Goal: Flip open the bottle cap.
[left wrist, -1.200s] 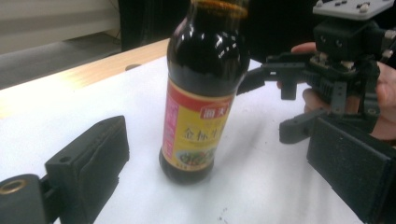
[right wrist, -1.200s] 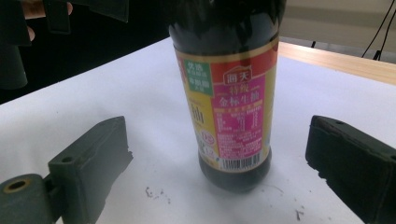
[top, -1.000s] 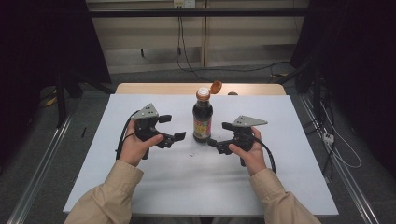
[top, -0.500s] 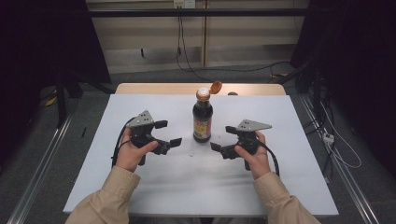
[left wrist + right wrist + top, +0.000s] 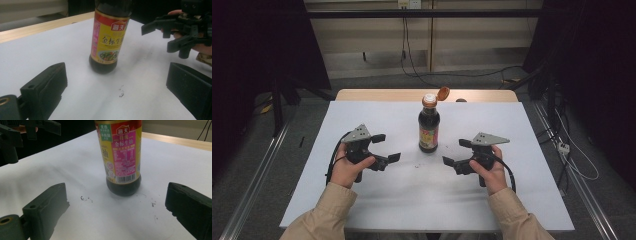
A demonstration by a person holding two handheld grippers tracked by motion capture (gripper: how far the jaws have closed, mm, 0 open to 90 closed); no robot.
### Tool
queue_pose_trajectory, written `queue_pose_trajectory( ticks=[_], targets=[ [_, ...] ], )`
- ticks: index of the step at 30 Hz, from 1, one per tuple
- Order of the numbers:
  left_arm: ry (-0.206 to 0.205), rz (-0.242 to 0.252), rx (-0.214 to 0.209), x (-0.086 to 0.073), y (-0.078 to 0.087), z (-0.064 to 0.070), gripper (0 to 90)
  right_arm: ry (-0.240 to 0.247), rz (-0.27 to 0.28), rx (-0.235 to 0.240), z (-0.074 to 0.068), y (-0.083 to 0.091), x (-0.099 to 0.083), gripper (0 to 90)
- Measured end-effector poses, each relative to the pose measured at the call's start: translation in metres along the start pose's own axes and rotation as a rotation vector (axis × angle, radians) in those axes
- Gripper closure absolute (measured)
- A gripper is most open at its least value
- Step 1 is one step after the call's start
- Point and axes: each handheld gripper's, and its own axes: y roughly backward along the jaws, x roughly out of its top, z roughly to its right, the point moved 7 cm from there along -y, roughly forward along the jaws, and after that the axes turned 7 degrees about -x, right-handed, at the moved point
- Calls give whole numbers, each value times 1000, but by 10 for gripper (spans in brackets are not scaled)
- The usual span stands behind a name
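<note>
High view: sauce bottle (image 5: 429, 128) stands upright mid-table (image 5: 362, 125), nearer the far edge, cap flipped open. Left gripper (image 5: 386, 148) and right gripper (image 5: 457, 152) flank it, jaws spread, empty (apparently pre-grasp); next, closing in squarely.

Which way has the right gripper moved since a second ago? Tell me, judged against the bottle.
Yes. The right gripper has drawn back from the soy sauce bottle, toward the person and rightward, jaws open.

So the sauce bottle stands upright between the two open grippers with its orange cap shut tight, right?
Not quite. The bottle does stand upright between the left gripper and right gripper, both open, but its orange cap is flipped open, hanging back from the neck. The high view shows it.
</note>
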Motion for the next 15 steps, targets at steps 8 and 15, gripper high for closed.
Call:
queue_pose_trajectory(
  ticks=[8, 15],
  targets=[
    [17, -7, 14, -14, 11, -1, 32, 10, -2, -9, 1, 8, -6, 40],
    [9, -7, 20, -19, 19, 0, 32, 9, 2, -16, 2, 17, -8, 40]
  ],
)
